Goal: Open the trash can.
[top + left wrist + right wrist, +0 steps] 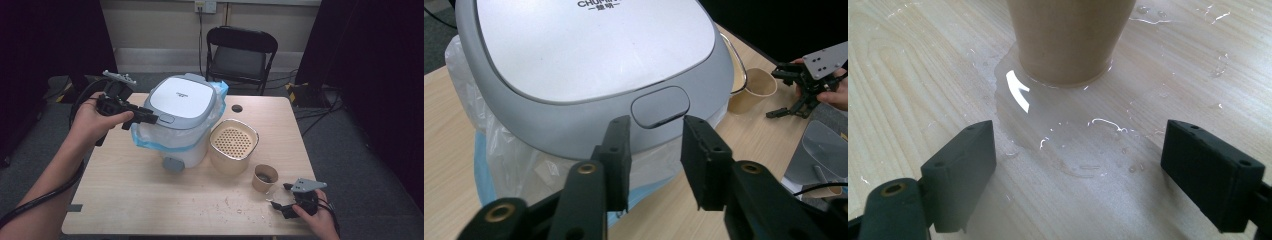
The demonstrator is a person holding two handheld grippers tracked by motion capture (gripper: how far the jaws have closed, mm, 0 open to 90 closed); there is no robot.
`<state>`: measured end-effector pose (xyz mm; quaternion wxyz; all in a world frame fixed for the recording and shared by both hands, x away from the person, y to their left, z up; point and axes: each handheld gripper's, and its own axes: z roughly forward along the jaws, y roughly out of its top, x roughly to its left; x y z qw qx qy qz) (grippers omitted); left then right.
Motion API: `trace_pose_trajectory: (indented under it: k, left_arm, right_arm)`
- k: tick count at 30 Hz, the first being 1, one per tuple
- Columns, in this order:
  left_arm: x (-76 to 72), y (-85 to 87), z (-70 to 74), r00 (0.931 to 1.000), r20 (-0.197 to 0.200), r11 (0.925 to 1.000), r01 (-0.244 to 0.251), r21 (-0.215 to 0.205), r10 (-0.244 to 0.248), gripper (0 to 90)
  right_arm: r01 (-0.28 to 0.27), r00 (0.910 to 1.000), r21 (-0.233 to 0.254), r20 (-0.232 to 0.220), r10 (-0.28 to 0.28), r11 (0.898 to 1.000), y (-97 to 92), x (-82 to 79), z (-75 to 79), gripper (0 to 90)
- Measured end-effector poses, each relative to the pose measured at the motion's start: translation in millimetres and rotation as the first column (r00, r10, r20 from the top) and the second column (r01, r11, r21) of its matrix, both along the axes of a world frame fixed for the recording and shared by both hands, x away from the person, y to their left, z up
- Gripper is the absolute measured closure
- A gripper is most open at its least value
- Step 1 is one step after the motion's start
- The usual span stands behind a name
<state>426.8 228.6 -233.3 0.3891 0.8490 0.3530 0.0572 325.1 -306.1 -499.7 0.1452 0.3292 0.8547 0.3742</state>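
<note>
While hovering at the front lip of the lidded bin [182,117] on the left half of the bench [150,200], sits the left gripper [150,119], jaws partly apart with nothing between them. In the left gripper view, aimed straight at the oval release button [660,106] on the grey lid [589,55], just ahead of and slightly above the fingertips [616,150], centred in the gap between them. Judged the step in hand: pressing or catching that button to open the lid. Long axis of the button lying across the jaws, side to side, so probably reached by a short push forward and a touch upward. Much nearer this hand than the other. Under the lid rim, a clear liner bag with a blue edge [150,140], draped over the white body. To the right of the bin, a tan perforated basket [233,145], then a small paper cup [265,177]. Near the bench's right front corner, the right gripper [285,200], jaws wide apart and empty, pointing at the cup across a wet patch [1068,135] on the wood, well apart from the bin.
</note>
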Motion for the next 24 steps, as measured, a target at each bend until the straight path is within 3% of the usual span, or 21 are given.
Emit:
trace_pose_trajectory:
  k: [5,10,24]
  left_arm:
    - [4.1,-7.5,0.5,1.0,0.006,0.9996,-0.007,0.027,0.007,76.8]
    - [6.9,-11.2,2.0,0.9998,0.002,0.9995,-0.019,0.027,0.019,85.5]
    - [12.8,-26.4,3.0,1.0,0.008,0.9995,-0.003,0.031,0.002,90.0]
  right_arm:
    - [0.0,1.0,0.0,0.0,0.0,1.0,0.0,0.0,0.0,13.5]
    - [0.0,1.0,0.0,0.0,0.0,1.0,0.0,0.0,0.0,13.5]
    - [-0.001,1.0,0.0,0.0,0.001,1.0,0.0,0.0,0.0,13.5]
